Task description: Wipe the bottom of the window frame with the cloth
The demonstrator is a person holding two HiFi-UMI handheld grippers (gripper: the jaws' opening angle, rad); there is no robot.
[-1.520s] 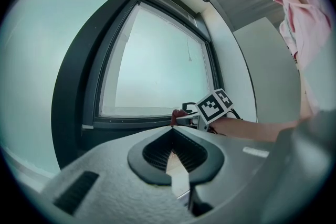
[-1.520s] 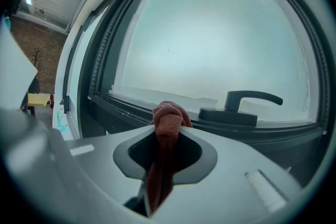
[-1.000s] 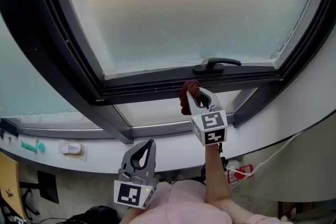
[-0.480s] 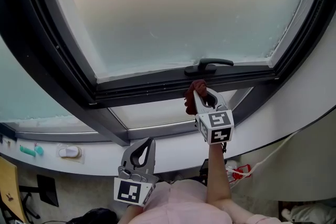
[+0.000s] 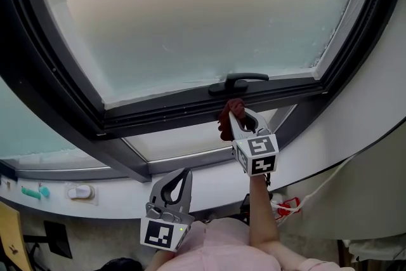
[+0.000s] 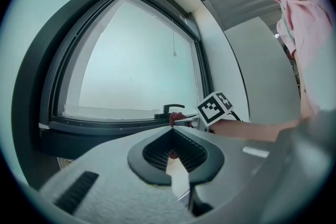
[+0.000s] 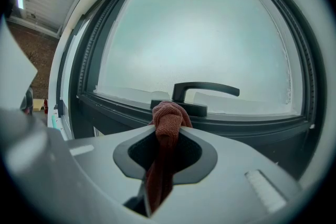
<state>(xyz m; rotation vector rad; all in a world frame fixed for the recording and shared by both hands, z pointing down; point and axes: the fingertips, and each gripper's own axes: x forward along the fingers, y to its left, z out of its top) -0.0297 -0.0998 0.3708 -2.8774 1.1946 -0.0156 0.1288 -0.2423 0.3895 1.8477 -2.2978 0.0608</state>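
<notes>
Two grippers up. Right gripper (image 5: 235, 111) clamped on red cloth (image 5: 225, 120), wad poking past jaw tips, at bottom rail of window frame (image 5: 171, 112), just below handle (image 5: 238, 80); touching or just off, can't tell. Left gripper (image 5: 184, 171) low and well apart from frame, jaws together, nothing btwn. Prob early or mid-wipe. No clean/dirty diff visible on rail, so no telling what's done. Seemingly left: pass along rail to both corners.

the window frame (image 5: 181, 108) is cut off above.
</notes>
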